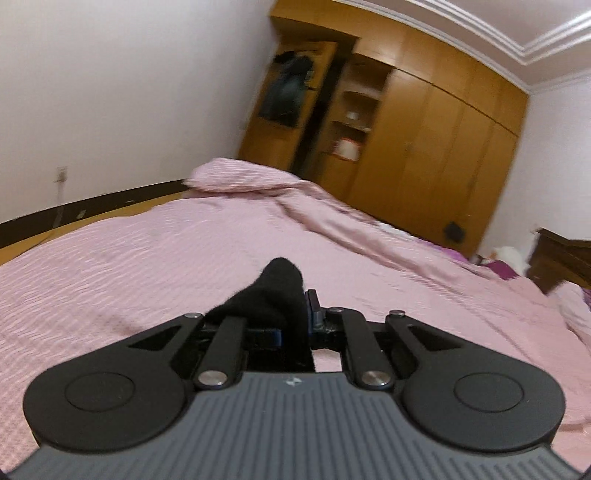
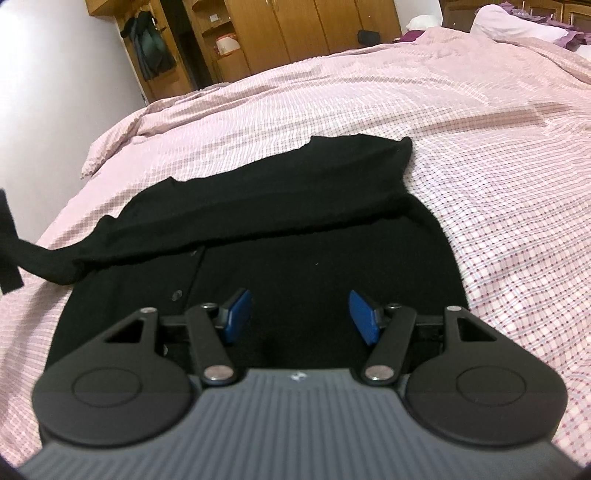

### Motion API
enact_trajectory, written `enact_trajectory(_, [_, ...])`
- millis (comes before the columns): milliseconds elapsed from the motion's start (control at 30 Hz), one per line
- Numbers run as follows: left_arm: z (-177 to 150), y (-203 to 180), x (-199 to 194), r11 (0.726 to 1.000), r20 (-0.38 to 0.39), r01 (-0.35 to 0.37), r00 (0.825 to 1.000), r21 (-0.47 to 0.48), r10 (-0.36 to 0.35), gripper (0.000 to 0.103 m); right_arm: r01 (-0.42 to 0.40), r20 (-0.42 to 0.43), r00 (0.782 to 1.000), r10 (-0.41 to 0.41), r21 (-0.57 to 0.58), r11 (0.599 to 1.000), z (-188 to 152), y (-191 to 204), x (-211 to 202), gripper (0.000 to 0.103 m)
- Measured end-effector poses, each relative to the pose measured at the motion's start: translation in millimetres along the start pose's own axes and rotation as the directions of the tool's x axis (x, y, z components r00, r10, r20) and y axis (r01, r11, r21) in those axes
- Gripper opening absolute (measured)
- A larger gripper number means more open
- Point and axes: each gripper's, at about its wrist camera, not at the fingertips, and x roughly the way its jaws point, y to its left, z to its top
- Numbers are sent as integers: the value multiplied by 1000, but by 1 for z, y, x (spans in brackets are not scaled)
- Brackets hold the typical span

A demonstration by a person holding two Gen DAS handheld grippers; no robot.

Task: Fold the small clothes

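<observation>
A black buttoned cardigan [image 2: 295, 236] lies flat on the pink checked bedspread [image 2: 480, 155]. One sleeve [image 2: 155, 236] is drawn across its body toward the left, and its end lifts off the bed at the left edge of the right wrist view. My left gripper [image 1: 303, 308] is shut on the black sleeve end [image 1: 273, 291], which bunches up above the jaws, held above the bed. My right gripper [image 2: 301, 312] hovers low over the cardigan's lower body, open, with nothing between its blue pads [image 2: 364, 317].
The bed stretches far ahead, with a rumpled pink duvet ridge [image 1: 332, 206] and pillows [image 2: 517, 22] at the head. A wooden wardrobe [image 1: 424, 140] with open shelves and hanging dark clothes [image 2: 147, 44] lines the far wall. The floor [image 1: 55, 232] lies left of the bed.
</observation>
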Motion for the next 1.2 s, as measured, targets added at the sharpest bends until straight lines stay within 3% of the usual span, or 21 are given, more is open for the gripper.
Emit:
enact_trajectory(300, [-13,-111,6,977,-42,181,983,112,-177,13,6,2,1000,-6,23,1000,2,-9,-7,62])
enact_trajectory(600, [-71,-202,27,941,-155,307,946,142,-285,13,34,37,999,-35,38,999,2,-19,-13,62])
enact_trajectory(867, [-154,-230,79,933,-329,320,910,167,-253,13,26,32,999,-29,83,996,-1,-38,-11,62])
enact_trajectory(1033, [-195,-235,107,926,-389,298,901,233,-192,13,30,5,1000,-30,101,994,-5,-46,-3,62])
enact_trajectory(1200, [-215,-241,133,918,-469,318,865,235,-180,15,23,-3,1000,-23,98,995,-11,-50,2,61])
